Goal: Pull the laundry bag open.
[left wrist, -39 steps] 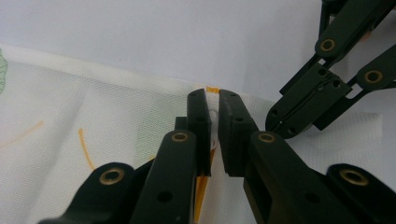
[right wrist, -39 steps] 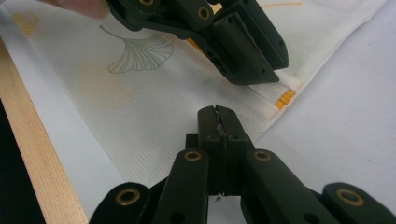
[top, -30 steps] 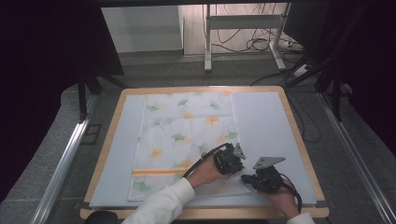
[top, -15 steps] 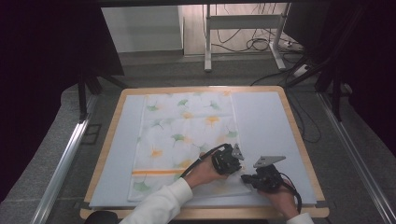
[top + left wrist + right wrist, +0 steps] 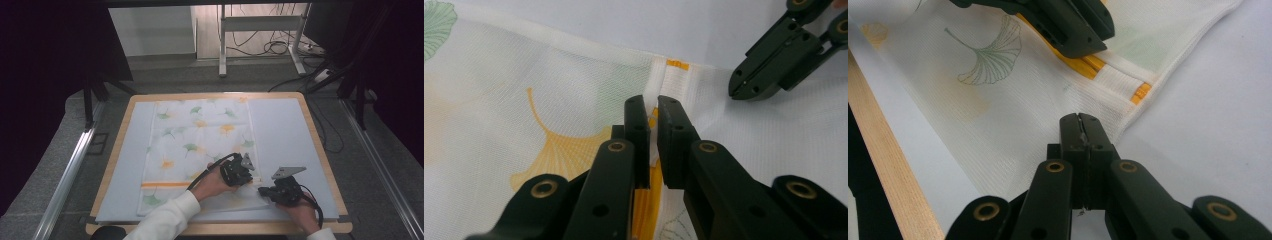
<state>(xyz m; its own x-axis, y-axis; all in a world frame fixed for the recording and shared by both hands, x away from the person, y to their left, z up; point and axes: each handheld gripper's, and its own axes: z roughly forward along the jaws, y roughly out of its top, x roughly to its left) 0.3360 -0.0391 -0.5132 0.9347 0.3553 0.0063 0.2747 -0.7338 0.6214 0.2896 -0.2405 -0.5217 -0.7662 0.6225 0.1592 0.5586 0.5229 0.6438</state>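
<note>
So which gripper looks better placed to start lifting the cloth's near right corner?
Probably the right gripper: its jaws are shut at the cloth's near right edge. The left gripper pinches a fold by the orange stripe, further in.

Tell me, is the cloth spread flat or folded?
Mostly spread flat; the cloth near corner is folded over by the right gripper.
</note>
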